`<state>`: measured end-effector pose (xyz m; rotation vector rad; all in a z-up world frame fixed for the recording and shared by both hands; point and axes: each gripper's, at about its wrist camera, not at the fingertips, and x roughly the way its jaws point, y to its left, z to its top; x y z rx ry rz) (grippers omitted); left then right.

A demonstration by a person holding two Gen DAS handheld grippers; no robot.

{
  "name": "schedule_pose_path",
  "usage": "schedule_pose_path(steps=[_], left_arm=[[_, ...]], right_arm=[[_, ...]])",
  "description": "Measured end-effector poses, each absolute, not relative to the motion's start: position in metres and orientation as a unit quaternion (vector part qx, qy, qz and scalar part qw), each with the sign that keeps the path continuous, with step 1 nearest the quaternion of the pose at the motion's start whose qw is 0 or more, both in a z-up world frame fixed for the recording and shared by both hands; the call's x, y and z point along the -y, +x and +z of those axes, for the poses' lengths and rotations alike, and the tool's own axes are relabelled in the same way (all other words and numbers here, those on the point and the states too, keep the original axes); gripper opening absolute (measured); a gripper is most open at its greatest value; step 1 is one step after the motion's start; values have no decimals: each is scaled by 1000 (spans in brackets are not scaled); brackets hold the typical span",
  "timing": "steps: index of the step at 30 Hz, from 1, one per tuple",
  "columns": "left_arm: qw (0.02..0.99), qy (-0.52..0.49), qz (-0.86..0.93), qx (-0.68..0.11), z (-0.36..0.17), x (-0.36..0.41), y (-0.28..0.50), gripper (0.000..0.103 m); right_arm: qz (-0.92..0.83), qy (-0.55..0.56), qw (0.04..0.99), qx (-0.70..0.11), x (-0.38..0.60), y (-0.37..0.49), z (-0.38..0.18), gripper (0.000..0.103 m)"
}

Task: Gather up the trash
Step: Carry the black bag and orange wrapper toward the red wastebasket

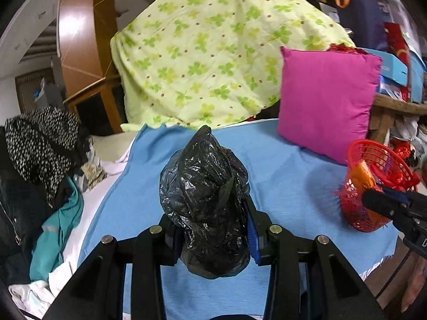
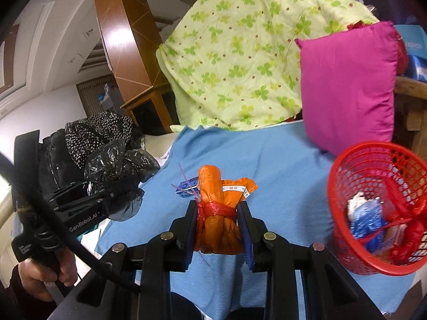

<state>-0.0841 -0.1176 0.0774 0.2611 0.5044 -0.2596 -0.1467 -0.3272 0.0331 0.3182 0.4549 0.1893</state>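
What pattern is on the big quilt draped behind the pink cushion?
Green clover leaves and small brown dots on the pale yellow-green quilt, clearest in the left wrist view.

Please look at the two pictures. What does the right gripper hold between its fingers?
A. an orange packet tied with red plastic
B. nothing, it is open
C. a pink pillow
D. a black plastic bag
A: in the right wrist view the right gripper is shut on the orange packet, its fingers pressing both sides of it, while the black plastic bag is in the left gripper.
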Motion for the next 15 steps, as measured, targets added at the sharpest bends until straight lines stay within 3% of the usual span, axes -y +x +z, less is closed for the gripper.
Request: schedule_pose_path(steps=[15], left_arm=[[946, 153, -141, -249, 75, 144, -95, 41]], right_arm=[[84, 174, 960, -204, 351, -163, 38, 31]])
